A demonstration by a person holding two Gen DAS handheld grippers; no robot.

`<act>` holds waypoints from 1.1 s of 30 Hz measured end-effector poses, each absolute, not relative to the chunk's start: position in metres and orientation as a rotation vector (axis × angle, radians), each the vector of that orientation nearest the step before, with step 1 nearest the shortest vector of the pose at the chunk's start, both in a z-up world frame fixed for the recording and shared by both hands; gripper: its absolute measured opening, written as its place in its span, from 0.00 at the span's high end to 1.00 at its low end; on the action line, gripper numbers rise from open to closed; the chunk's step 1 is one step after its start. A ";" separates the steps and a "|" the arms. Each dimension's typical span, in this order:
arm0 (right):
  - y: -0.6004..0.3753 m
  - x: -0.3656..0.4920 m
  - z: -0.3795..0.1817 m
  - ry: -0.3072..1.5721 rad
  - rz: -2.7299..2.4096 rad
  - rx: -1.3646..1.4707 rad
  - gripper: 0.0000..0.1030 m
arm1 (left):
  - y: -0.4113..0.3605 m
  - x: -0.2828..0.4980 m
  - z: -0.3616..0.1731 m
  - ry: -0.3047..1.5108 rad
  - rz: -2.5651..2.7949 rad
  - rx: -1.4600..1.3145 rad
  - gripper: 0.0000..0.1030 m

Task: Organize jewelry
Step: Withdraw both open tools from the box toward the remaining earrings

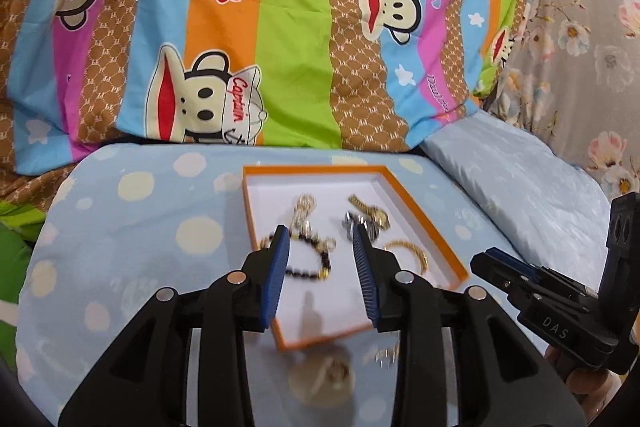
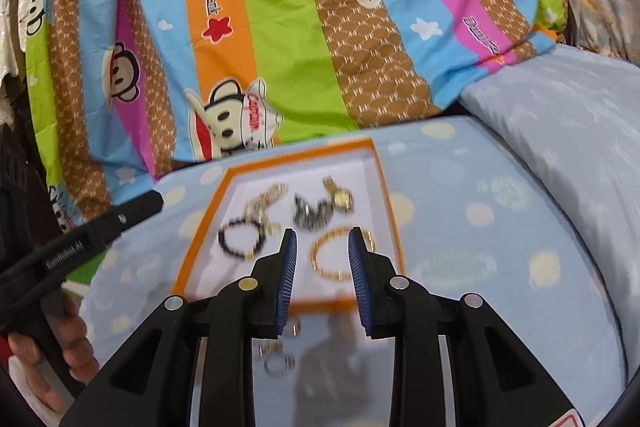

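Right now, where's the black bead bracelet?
Inside the orange-rimmed tray, at its left side in the right wrist view: black bead bracelet lies left of the gold bangle.

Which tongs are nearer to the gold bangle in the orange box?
Right. The right tongs frame the gold bangle between their open tips. The left tongs sit over the black bead bracelet, with the bangle off to their right.
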State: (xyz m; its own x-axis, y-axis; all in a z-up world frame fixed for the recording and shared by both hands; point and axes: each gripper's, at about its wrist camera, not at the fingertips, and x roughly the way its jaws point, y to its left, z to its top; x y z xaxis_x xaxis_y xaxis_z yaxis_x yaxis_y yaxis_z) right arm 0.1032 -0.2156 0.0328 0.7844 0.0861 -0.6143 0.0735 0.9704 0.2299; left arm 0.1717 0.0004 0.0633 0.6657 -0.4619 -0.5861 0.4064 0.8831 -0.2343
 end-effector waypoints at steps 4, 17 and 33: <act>-0.205 0.074 0.009 0.743 0.018 0.250 0.74 | 0.007 0.141 0.047 0.733 -0.500 -0.078 0.69; -0.168 0.078 -0.018 0.837 0.080 0.223 0.73 | 0.014 0.108 -0.004 0.865 -0.451 -0.084 0.69; -0.157 0.101 -0.026 0.878 0.058 0.162 0.71 | 0.014 0.114 -0.014 0.890 -0.441 -0.085 0.69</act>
